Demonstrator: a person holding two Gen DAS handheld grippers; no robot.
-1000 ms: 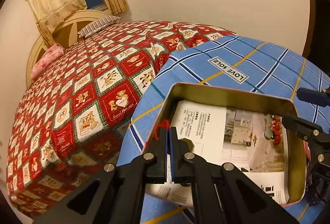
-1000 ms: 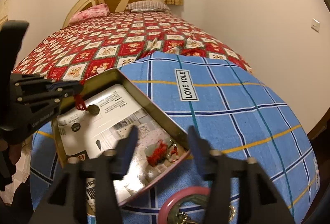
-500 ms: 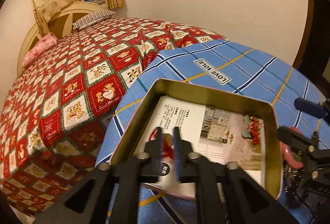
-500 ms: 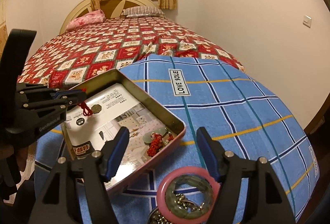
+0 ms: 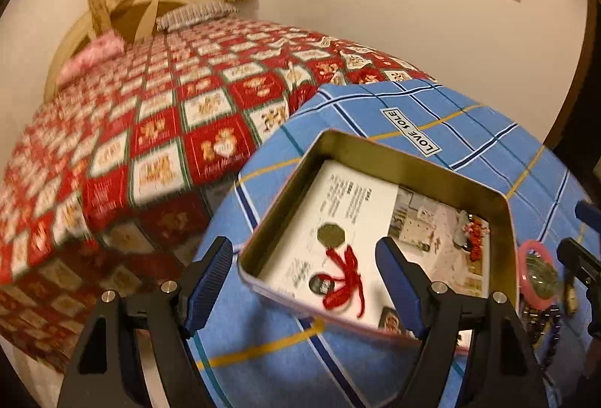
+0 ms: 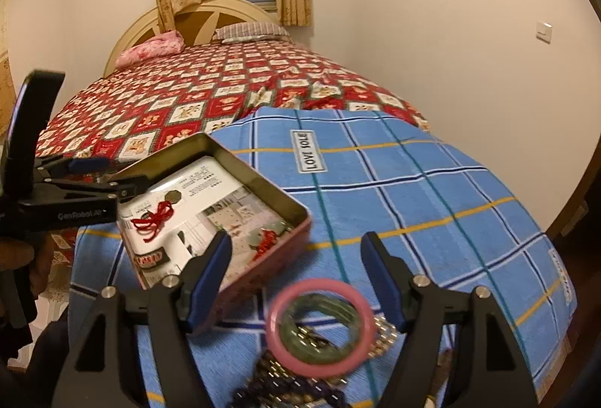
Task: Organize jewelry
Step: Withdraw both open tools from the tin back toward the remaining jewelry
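1. Left gripper (image 5: 304, 280) now stands with its jaws spread wide and nothing pinched; a second ago they were pressed together on the red cord of a pendant, and they have just been opening.
2. Released, the red-cord pendant (image 5: 340, 271) lies on the printed leaflet (image 5: 338, 205) inside the metal tin (image 5: 405, 152), its octagonal charm towards the far side and the cord looped nearer the camera. In the left wrist view it sits between the two open fingers, clear of both.
3. Seen from the right wrist view, the left gripper (image 6: 131, 188) reaches over the tin's (image 6: 240, 160) near-left corner, just beside the pendant (image 6: 156, 218) but no longer touching it.
4. Right gripper (image 6: 296, 280) is also spread, holding nothing; its jaws have just been opening further, and compared with a second ago it has drawn back from the tin, so more of the jewelry pile shows.
5. Between its fingers, on the blue checked cloth (image 6: 413, 190), lies a pink bangle (image 6: 323, 325) with a green bangle (image 6: 319, 333) resting inside it; neither finger touches them.
6. Dark beads (image 6: 285, 389) and a pale chain (image 6: 383, 333) lie against the bangles, nearer the camera.
7. A second small red piece (image 6: 266, 241) rests at the tin's right end, close to the right gripper's left finger.
8. Cloth and tin sit on a bed with a red patchwork cover (image 6: 210, 100).
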